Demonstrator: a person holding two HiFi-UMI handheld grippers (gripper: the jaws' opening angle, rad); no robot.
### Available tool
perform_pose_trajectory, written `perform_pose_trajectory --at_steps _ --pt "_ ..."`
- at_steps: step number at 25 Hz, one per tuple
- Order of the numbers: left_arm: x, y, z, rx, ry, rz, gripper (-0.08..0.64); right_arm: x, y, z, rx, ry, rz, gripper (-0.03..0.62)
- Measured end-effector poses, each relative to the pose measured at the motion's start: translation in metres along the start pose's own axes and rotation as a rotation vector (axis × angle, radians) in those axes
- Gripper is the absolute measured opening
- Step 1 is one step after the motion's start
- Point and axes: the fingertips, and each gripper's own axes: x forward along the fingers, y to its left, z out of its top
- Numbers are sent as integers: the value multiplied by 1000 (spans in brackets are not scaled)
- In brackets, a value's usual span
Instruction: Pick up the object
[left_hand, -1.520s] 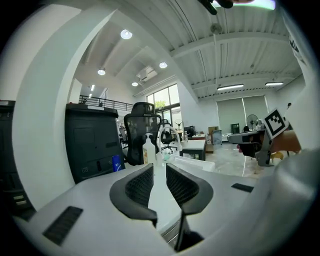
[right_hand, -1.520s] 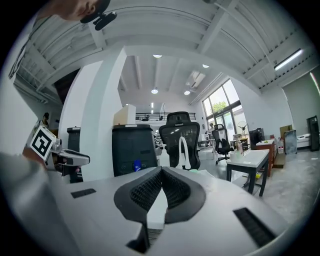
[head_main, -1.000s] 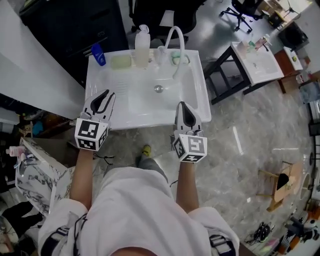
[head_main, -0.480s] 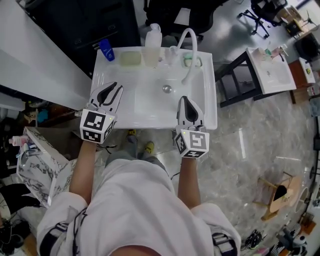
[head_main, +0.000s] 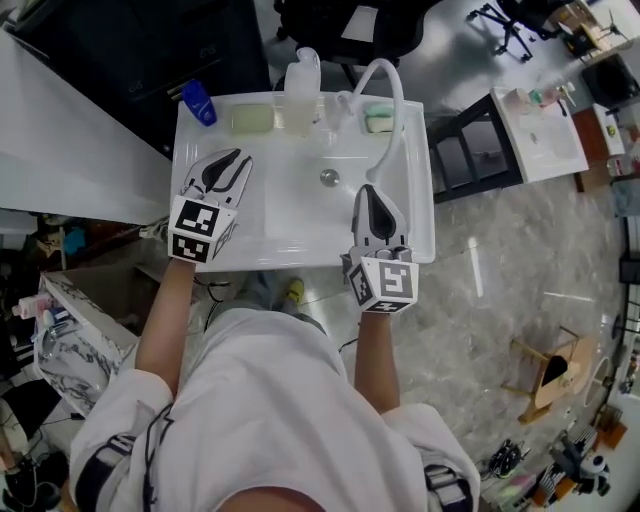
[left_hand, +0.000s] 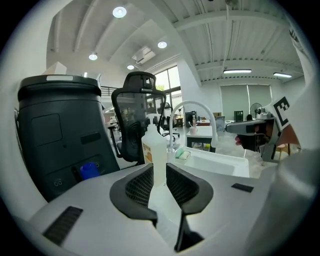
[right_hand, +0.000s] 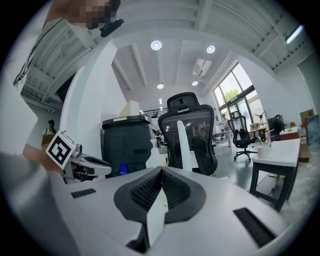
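Observation:
A white sink (head_main: 300, 250) carries along its back edge a small blue bottle (head_main: 197, 103), a pale yellow soap bar (head_main: 252, 118), a clear pump bottle (head_main: 300, 85), a curved white faucet (head_main: 385, 85) and a green sponge (head_main: 378, 120). My left gripper (head_main: 228, 165) hovers over the basin's left side, open with nothing between its jaws. In the left gripper view the pump bottle (left_hand: 156, 150) stands straight ahead in line with the gap, well beyond the tips. My right gripper (head_main: 370, 195) is shut and empty over the basin's right front, near the drain (head_main: 329, 177).
A black bin (head_main: 150, 50) and an office chair (head_main: 340, 20) stand behind the sink. A dark-framed side table (head_main: 460, 150) and a white table (head_main: 535, 130) are to the right. Grey marble floor lies around, with clutter at the left wall.
Both grippers have moved a little farther in over the sink, the left one more toward the back. The head camera has shifted too.

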Motion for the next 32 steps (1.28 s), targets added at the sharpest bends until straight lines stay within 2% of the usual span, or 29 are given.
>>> perform_pose_trajectory --at_steps 6,15,19,27,32 --pt "52 28 -18 80 54 -19 74 31 0 -5 22 16 -14 6" --pt "127 51 -61 17 180 -94 81 66 0 -19 38 48 -24 6" --pt "158 54 -91 60 267 -110 81 74 -2 -23 37 64 -38 6" --pt "202 56 -127 94 369 -119 81 84 -7 -38 56 105 -66 6" --pt "221 58 -145 170 428 -106 81 88 -10 -45 64 125 -75 6"
